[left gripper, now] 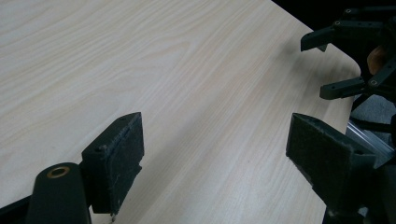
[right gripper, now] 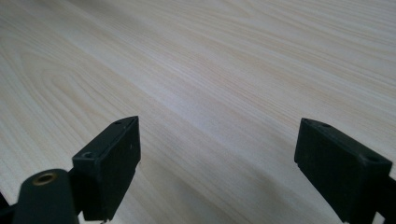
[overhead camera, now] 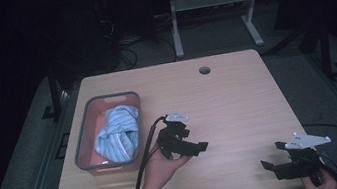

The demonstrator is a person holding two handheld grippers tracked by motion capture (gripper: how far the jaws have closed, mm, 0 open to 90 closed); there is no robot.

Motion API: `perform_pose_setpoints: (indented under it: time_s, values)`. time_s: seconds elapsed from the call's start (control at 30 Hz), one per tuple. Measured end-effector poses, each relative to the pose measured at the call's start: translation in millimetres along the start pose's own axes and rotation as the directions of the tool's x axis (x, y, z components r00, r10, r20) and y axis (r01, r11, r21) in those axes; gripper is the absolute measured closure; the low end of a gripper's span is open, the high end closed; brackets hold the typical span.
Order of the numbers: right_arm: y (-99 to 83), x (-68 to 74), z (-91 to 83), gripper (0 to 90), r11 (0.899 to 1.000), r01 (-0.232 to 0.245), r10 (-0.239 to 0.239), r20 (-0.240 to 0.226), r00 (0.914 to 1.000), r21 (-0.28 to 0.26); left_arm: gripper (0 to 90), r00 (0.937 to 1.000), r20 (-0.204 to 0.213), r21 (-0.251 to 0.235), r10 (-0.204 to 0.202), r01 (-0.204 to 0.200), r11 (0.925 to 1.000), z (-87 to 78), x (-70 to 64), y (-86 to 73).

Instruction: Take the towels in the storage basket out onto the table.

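Left gripper (overhead camera: 199,146): jaws spread wide, nothing between them, held in the hand (overhead camera: 160,169) over the table (overhead camera: 237,94); right gripper (overhead camera: 268,165): jaws likewise wide apart and empty, positioned near the table's front right corner, well apart from the left gripper; in the left gripper view the right gripper (left gripper: 322,65) appears ahead at upper right. Blue cloth (overhead camera: 119,132): bunched inside the grey basket (overhead camera: 82,137), which stands just beside the left gripper on its outer side; neither gripper touches it.
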State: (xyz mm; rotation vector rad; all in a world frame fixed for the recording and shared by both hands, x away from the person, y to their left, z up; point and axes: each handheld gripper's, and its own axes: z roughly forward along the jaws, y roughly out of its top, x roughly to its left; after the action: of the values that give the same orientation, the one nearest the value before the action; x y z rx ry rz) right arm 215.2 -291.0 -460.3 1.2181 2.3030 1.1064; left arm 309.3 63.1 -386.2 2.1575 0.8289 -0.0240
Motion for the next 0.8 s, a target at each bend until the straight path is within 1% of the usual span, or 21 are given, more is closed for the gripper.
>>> perform_pose_setpoints:
  time_s: [0.2, 0.43, 0.47, 0.5, 0.53, 0.63, 0.8]
  values:
    - [-0.1, -0.4, 0.3, 14.0, 1.0, -0.006, 0.006, -0.003, 1.0, -0.001, 18.8, 1.0, 0.003, 0.009, -0.004, 0.004, 0.9999, -2.5, 3.0, 6.4]
    - [-0.7, -1.9, -1.2, 14.0, 1.0, -0.007, 0.007, -0.001, 1.0, -0.002, 18.8, 0.9999, 0.004, 0.0, -0.011, 0.011, 0.9999, -10.2, 6.3, 13.5]
    - [-0.7, -2.3, -1.6, 14.0, 1.0, -0.004, 0.004, 0.0, 1.0, -0.003, 18.8, 1.0, -0.005, 0.002, -0.005, 0.005, 1.0, -13.0, 7.0, 15.2]
    - [-0.7, -2.3, -1.6, 14.0, 1.0, -0.004, 0.004, 0.0, 1.0, -0.003, 18.8, 1.0, -0.005, 0.002, -0.005, 0.005, 1.0, -13.0, 7.0, 15.2]
    - [-0.7, -2.3, -1.6, 14.0, 1.0, -0.003, 0.003, -0.001, 1.0, -0.004, 18.8, 0.9999, -0.002, -0.005, -0.013, 0.013, 0.9999, -16.3, 8.0, 16.9]
    - [-0.7, -2.1, -1.4, 14.0, 1.0, -0.003, 0.003, -0.002, 1.0, -0.004, 18.9, 0.9999, -0.008, -0.008, -0.01, 0.01, 0.9999, -20.0, 9.0, 18.4]
    - [-0.3, -1.6, -1.1, 14.0, 1.0, -0.003, 0.003, -0.002, 1.0, -0.004, 19.1, 0.9997, -0.003, -0.015, -0.022, 0.022, 0.9996, -28.0, 13.4, 21.3]
